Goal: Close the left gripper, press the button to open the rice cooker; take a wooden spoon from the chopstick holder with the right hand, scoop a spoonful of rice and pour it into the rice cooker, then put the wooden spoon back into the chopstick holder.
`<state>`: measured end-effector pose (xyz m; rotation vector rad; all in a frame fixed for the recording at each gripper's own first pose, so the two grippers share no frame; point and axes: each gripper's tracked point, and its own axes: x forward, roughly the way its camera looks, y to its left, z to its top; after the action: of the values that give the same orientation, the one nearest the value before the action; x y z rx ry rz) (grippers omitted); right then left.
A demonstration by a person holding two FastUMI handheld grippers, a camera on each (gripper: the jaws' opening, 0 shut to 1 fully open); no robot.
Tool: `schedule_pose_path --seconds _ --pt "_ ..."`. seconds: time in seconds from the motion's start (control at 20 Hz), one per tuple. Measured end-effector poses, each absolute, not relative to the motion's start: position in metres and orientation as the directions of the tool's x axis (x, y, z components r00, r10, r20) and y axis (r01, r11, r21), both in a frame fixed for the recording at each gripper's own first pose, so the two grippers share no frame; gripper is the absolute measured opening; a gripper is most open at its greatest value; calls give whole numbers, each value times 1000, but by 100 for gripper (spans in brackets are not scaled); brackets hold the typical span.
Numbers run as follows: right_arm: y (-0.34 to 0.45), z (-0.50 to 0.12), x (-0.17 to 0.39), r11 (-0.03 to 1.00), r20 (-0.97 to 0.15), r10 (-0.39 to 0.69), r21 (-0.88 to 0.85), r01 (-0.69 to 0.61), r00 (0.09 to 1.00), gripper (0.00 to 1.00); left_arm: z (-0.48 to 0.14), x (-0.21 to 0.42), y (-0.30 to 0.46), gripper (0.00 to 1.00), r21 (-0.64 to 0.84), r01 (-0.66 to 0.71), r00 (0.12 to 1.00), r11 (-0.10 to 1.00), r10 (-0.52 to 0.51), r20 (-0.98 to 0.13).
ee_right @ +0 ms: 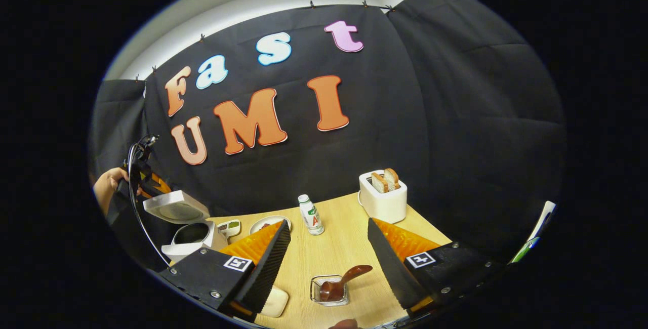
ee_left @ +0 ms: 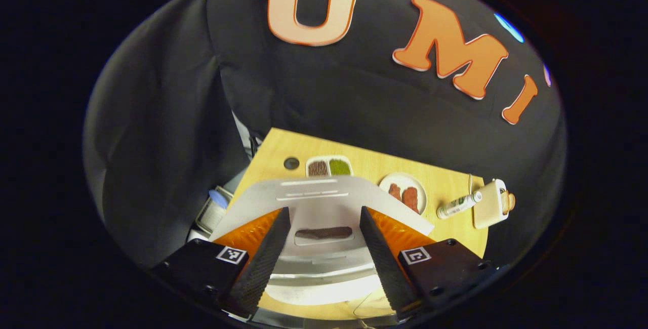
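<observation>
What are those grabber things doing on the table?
A person holds a gripper in each hand. The rice cooker is already open, its lid up. The left gripper hangs open above it. The right gripper, open too, points at the wooden spoon, which sits untouched in the chopstick holder.

The rice cooker [ee_right: 191, 240] is white with a dark inner pot; the wooden spoon [ee_right: 343, 281] is reddish brown. The worktop [ee_right: 329, 248] is pale wood-grain, the toaster [ee_right: 383, 198] cream-white.
</observation>
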<state>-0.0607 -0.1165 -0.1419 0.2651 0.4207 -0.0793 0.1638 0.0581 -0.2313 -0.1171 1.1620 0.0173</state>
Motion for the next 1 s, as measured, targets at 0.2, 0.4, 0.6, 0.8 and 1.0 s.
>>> schedule_pose_path --seconds 0.2,0.4,0.6,0.8,1.0 --pt "-107 -144 -51 968 -410 29 241 78 912 95 -277 112 53 91 -35 -61 299 998 -15 -954" --pt "-93 -143 -43 972 -401 72 232 25 913 95 -324 72 48 93 3 -68 181 998 15 -983" --pt "-78 -144 -38 977 -400 109 211 -24 910 95 -342 67 44 97 27 -104 134 994 41 -990" --pt "-61 -141 -32 981 -392 136 184 -68 910 95 -341 70 40 100 10 -98 205 995 30 -978" --pt "-47 -125 -17 984 -344 151 145 -106 927 95 -312 72 30 100 -36 -103 347 994 2 -938"
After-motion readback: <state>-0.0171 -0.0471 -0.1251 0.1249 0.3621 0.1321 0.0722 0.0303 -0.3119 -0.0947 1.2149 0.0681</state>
